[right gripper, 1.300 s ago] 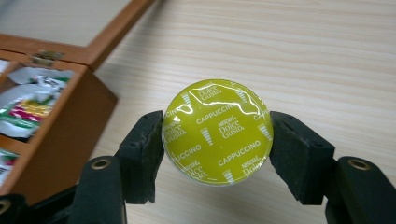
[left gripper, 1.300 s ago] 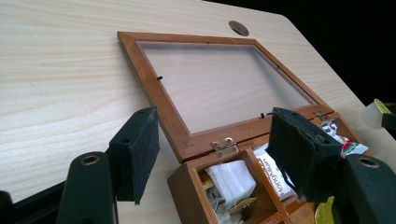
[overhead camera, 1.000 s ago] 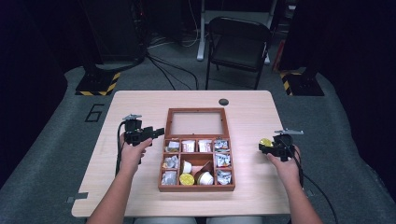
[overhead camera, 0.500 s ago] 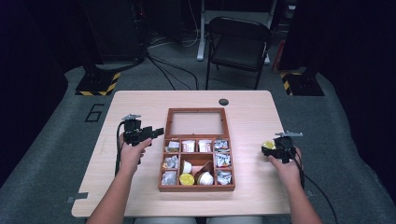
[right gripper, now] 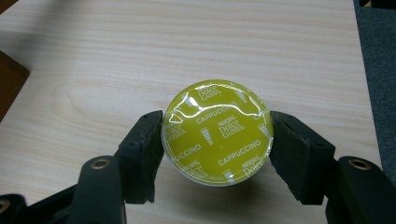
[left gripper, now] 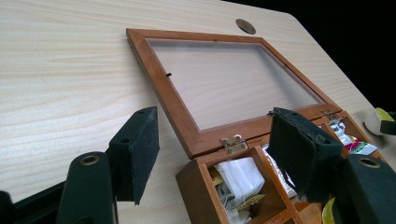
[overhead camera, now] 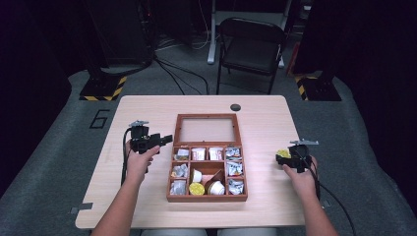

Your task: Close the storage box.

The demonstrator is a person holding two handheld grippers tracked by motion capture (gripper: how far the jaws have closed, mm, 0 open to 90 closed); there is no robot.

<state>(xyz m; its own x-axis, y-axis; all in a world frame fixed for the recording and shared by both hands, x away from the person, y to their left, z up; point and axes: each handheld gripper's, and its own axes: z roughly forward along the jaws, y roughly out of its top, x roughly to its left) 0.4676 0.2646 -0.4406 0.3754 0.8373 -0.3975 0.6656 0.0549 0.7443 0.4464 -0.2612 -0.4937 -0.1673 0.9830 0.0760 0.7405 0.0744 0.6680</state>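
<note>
A yellow-green Dolce Gusto cappuccino capsule point(right gripper: 217, 135) sits between the pads of my right gripper point(right gripper: 215, 126), which is shut on its sides just above the table. From above, that gripper point(overhead camera: 282, 157) holds the capsule point(overhead camera: 282, 153) to the right of the wooden compartment box point(overhead camera: 206, 198). The box's glass lid point(overhead camera: 206, 130) lies open flat behind it. My left gripper point(overhead camera: 167, 139) is open at the box's left rear corner. In the left gripper view its jaws point(left gripper: 217, 126) stand on either side of that corner point(left gripper: 194, 179), near the lid's hinge point(left gripper: 233, 142).
The box's compartments hold tea bags point(overhead camera: 198, 153), foil packets point(overhead camera: 235, 168) and more capsules point(overhead camera: 196, 188). A round grommet point(overhead camera: 235, 107) sits near the table's far edge. A folding chair point(overhead camera: 251, 46) stands beyond the table. Bare wood point(overhead camera: 268, 128) lies right of the box.
My right gripper has drawn slightly back toward the person with the capsule still in it. The left gripper and the box have not moved.
</note>
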